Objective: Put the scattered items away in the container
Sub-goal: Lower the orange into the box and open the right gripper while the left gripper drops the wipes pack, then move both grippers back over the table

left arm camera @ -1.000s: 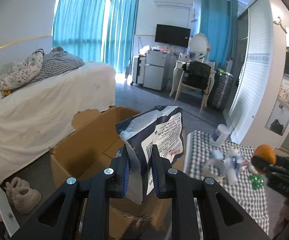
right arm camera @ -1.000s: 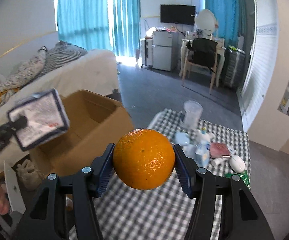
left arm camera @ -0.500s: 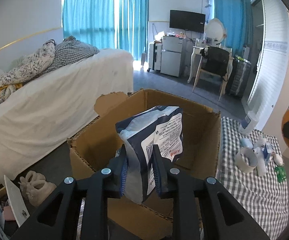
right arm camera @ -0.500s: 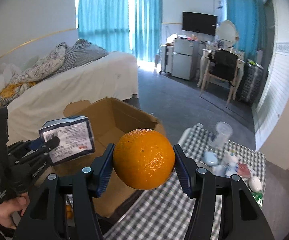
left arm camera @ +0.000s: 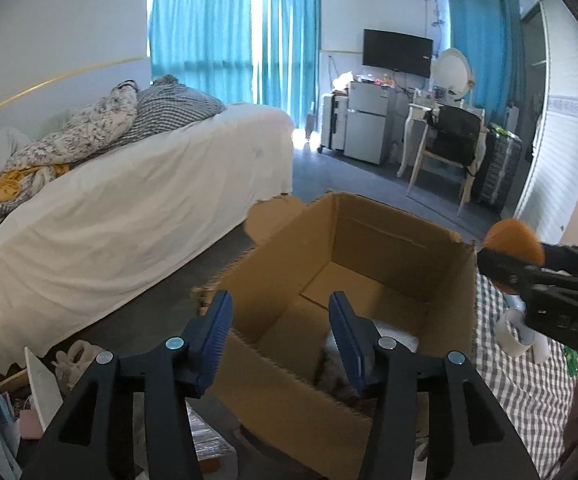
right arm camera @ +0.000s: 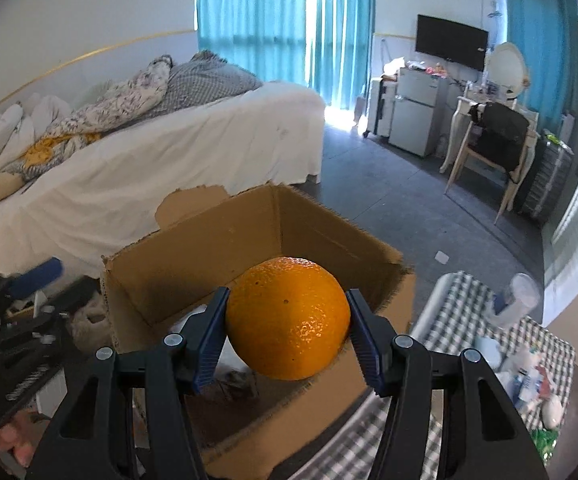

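An open cardboard box (left arm camera: pixel 369 240) stands on the floor beside the table; it also shows in the right wrist view (right arm camera: pixel 193 256). My left gripper (left arm camera: pixel 281 340) is open and empty above the box's near edge. A blurred packet (left arm camera: pixel 333 352) lies inside the box below it. My right gripper (right arm camera: pixel 287 332) is shut on an orange (right arm camera: pixel 287 317) and holds it over the box. In the left wrist view the orange (left arm camera: pixel 513 236) and right gripper sit at the box's right rim.
A table with a checked cloth (right arm camera: pixel 441 304) stands right of the box and carries a clear cup (right arm camera: pixel 523 296), small bottles and several other items. A white bed (left arm camera: pixel 109 208) is on the left. Slippers (left arm camera: pixel 77 356) and clutter lie on the floor at lower left.
My left gripper has opened and let go of the packet, which now lies in the box. My right gripper has carried the orange left, over the box.
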